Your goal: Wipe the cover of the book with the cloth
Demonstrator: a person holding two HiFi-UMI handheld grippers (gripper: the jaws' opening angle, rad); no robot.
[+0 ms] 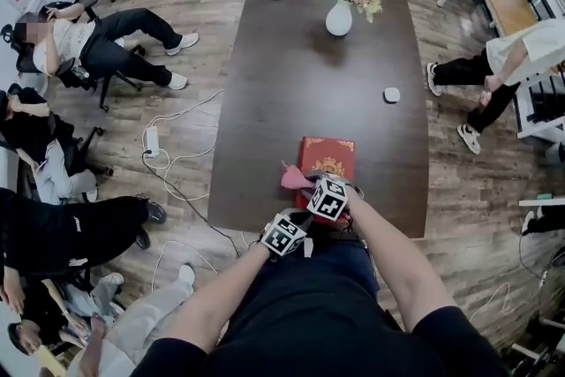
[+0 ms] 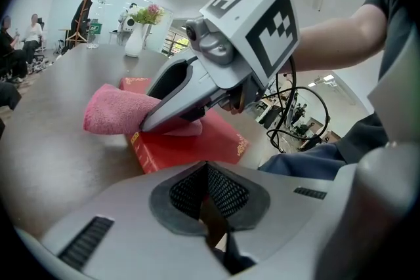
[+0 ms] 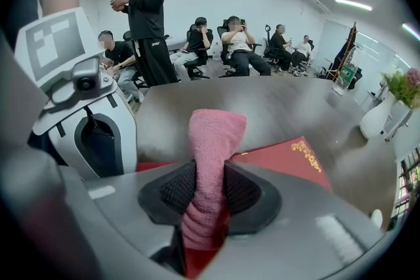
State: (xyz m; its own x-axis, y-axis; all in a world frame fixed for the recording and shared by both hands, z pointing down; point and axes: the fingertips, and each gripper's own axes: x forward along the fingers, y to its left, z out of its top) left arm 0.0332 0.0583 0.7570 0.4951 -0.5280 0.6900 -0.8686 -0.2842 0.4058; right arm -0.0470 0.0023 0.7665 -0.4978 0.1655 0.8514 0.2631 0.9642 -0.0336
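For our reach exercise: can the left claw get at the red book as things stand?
Probably yes: the left claw faces the book, nothing between; the right claw holds the cloth on top.

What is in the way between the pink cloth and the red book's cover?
Nothing I can see. The right tool pinches the pink cloth, and the cloth lies right on the red book. The left tool, shut and empty, is by the book's near corner, not under the cloth.
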